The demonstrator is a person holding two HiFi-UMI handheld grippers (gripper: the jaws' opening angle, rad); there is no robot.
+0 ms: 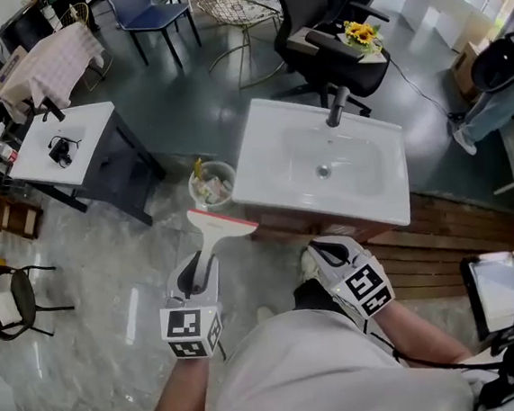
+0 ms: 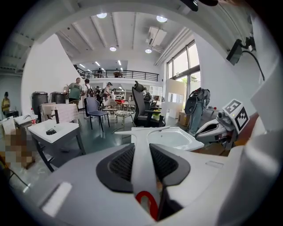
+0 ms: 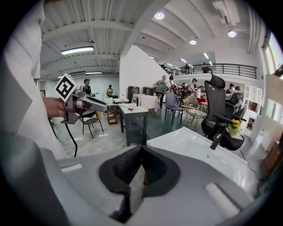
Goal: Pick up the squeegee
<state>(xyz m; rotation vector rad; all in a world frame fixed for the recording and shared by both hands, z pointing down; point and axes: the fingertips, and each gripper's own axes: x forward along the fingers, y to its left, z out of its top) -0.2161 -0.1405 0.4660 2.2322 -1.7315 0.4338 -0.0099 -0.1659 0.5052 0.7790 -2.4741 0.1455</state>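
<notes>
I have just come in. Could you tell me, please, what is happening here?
A person stands in front of a white sink with a gripper in each hand. The left gripper is closed on the handle of a white squeegee and holds it off the floor, with the blade pointing toward the sink. The right gripper is near the sink's front edge with its jaws together, and it seems to hold nothing. So the squeegee is picked up.

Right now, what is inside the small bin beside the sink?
The bin holds crumpled pale litter and a yellow piece sticking up at its left. The pieces are too small to name, and they cover the bottom.
</notes>
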